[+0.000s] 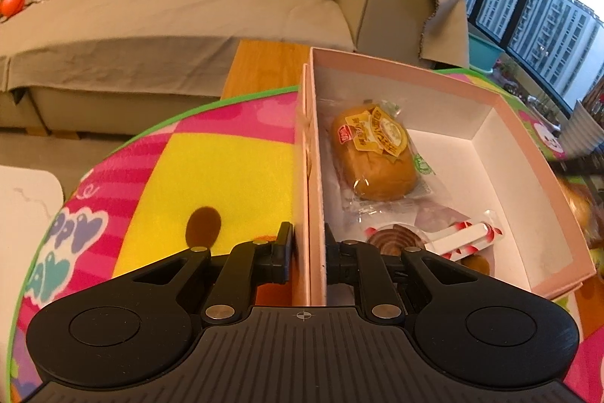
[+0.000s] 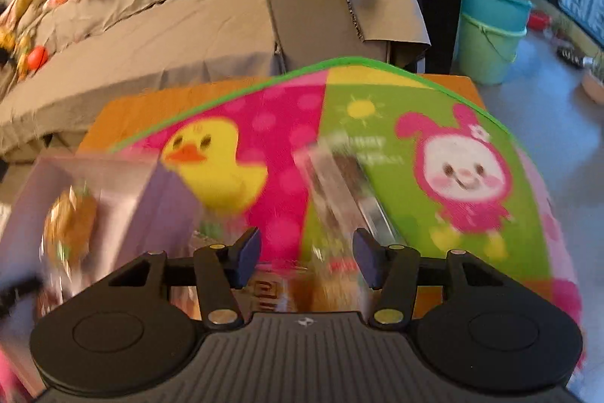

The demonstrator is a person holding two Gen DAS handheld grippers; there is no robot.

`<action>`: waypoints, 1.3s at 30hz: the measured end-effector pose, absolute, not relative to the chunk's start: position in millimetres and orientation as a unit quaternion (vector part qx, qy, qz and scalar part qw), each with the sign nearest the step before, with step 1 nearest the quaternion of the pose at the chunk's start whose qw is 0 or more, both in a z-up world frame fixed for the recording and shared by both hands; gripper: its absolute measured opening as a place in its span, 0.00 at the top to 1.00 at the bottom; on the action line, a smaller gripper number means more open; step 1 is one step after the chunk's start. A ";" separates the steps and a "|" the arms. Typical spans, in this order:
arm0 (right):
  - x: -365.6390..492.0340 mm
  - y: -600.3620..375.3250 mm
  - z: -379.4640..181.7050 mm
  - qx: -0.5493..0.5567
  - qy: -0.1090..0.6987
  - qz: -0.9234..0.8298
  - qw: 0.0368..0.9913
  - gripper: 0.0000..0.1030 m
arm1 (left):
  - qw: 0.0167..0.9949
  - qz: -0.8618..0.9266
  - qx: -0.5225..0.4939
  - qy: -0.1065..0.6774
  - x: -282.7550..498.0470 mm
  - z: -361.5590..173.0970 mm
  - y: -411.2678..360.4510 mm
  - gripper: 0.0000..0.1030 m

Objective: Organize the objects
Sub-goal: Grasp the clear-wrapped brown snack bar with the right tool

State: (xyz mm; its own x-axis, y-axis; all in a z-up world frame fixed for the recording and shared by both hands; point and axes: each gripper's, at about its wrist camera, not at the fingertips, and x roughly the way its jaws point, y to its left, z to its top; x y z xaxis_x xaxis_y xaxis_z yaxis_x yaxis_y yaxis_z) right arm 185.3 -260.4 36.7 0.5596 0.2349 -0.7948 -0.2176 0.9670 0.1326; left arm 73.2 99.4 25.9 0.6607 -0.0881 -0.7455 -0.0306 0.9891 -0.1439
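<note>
A pink cardboard box (image 1: 528, 154) lies open on the colourful mat (image 1: 226, 169). Inside it are a wrapped bun (image 1: 373, 157) and a wrapped swirl lollipop (image 1: 396, 239). My left gripper (image 1: 307, 233) is shut on the box's left wall, one finger on either side. In the right wrist view the picture is blurred by motion. My right gripper (image 2: 307, 244) is over the mat with a clear-wrapped snack (image 2: 339, 184) between its fingers, and it seems shut on it. The box (image 2: 162, 199) and the bun (image 2: 70, 218) show at the left of that view.
The mat (image 2: 377, 123) covers a wooden table (image 1: 264, 63). Behind it stands a sofa (image 1: 188, 6) with clothes and an orange ball (image 1: 11, 3) on it. Two buckets (image 2: 487, 33) stand on the floor by the window. A white surface (image 1: 22, 206) lies at the left.
</note>
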 end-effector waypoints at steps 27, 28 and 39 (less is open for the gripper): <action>238.7 -250.9 15.5 -0.053 0.429 0.091 0.897 0.48 | 0.906 -0.031 -0.057 0.417 62.6 27.1 85.2 0.84; 235.7 -251.5 17.7 -0.052 0.432 0.098 0.895 0.56 | 0.907 -0.032 -0.057 0.417 62.3 26.9 85.5 0.84; 102.0 -295.6 89.8 -0.035 0.385 0.132 0.913 0.65 | 0.908 -0.030 -0.060 0.414 63.6 26.5 86.1 0.84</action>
State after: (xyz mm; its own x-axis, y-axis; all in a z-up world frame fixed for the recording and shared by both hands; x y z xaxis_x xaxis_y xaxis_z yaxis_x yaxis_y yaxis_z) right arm 102.0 -295.6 89.8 0.6695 0.2136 -0.7115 -0.2671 0.9629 0.0378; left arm 63.6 86.1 26.5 0.6553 -0.1052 -0.7480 0.0052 0.9909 -0.1348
